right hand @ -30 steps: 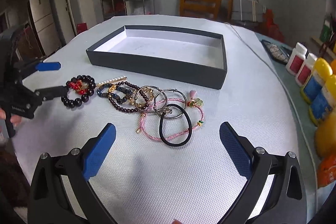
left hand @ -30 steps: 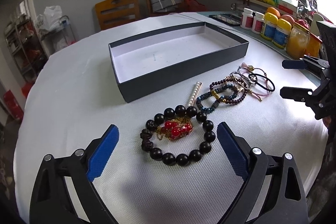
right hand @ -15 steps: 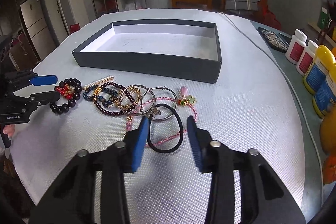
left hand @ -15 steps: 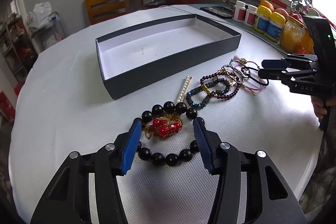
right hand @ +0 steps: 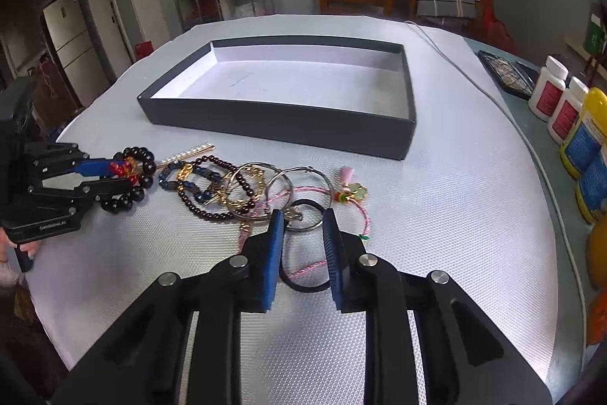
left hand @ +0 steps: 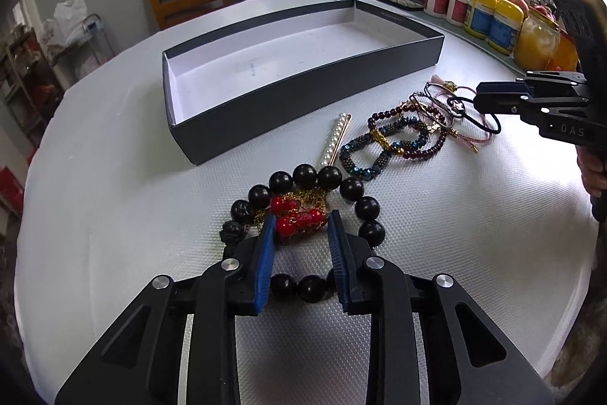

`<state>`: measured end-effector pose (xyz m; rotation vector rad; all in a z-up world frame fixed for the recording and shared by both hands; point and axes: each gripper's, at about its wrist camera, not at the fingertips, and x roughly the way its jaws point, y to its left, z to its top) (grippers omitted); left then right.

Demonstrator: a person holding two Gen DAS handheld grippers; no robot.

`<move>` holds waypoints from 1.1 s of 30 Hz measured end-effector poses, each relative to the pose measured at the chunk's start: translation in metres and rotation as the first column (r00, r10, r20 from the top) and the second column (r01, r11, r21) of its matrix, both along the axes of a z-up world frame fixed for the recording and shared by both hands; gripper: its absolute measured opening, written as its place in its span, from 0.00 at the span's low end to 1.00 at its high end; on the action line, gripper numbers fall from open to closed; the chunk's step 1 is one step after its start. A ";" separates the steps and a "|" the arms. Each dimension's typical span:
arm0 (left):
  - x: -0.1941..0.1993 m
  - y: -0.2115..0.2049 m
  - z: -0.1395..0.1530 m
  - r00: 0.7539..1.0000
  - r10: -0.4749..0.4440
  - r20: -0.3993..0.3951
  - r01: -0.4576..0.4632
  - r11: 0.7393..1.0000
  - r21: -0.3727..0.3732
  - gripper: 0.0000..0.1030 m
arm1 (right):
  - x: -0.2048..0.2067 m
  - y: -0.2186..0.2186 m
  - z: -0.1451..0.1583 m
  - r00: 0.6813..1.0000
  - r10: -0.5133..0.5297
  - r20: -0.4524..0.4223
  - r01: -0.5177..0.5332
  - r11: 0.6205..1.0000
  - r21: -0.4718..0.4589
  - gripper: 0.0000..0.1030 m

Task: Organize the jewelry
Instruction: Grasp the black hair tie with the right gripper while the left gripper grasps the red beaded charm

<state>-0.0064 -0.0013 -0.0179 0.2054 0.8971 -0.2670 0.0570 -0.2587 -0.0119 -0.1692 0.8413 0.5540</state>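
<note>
I count 1 open dark box (left hand: 303,90) on the white table (left hand: 114,215), 2 grippers, and a row of jewelry in front of the box: 1 black bead bracelet (left hand: 353,188), 1 red bead and gold chain piece (left hand: 299,211) lying inside it, 1 pearl hair clip (left hand: 337,141), 1 blue bead bracelet (left hand: 379,147), 1 maroon bead bracelet (left hand: 432,147), 2 silver hoops (right hand: 307,196), 1 pink cord bracelet (right hand: 360,211) and 1 black hair tie (right hand: 303,285) (the tangle at that end may hide more).

My left gripper (left hand: 299,226) is narrow and its jaws are closing; the blue pads flank the red bead piece, and I cannot tell whether they press on it yet. My right gripper (right hand: 303,219) is also narrow with its jaws closing; the hair tie and a stretch of pink cord lie between the pads, with visible gaps on both sides.

The pearl clip's long axis runs from the black bracelet toward the box's near wall. The box's long axis runs across the table, parallel to the jewelry row.
</note>
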 end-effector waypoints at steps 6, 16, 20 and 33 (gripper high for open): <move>-0.001 0.001 0.001 1.000 0.000 0.007 0.000 1.000 0.006 0.24 | 0.004 0.010 -0.007 1.000 0.003 -0.016 -0.003 1.000 -0.012 0.21; -0.001 0.002 0.001 1.000 0.000 0.008 0.000 1.000 -0.001 0.24 | 0.017 0.019 -0.011 0.999 -0.028 -0.016 0.027 0.999 -0.046 0.15; -0.001 0.002 0.001 1.000 -0.002 0.012 0.002 1.000 0.006 0.24 | 0.016 0.019 -0.013 1.000 -0.024 -0.018 0.023 0.998 -0.062 0.15; -0.010 0.013 0.043 0.994 0.037 0.106 -0.033 0.999 -0.036 0.23 | 0.006 0.014 0.023 0.998 -0.033 0.058 0.033 0.999 -0.002 0.13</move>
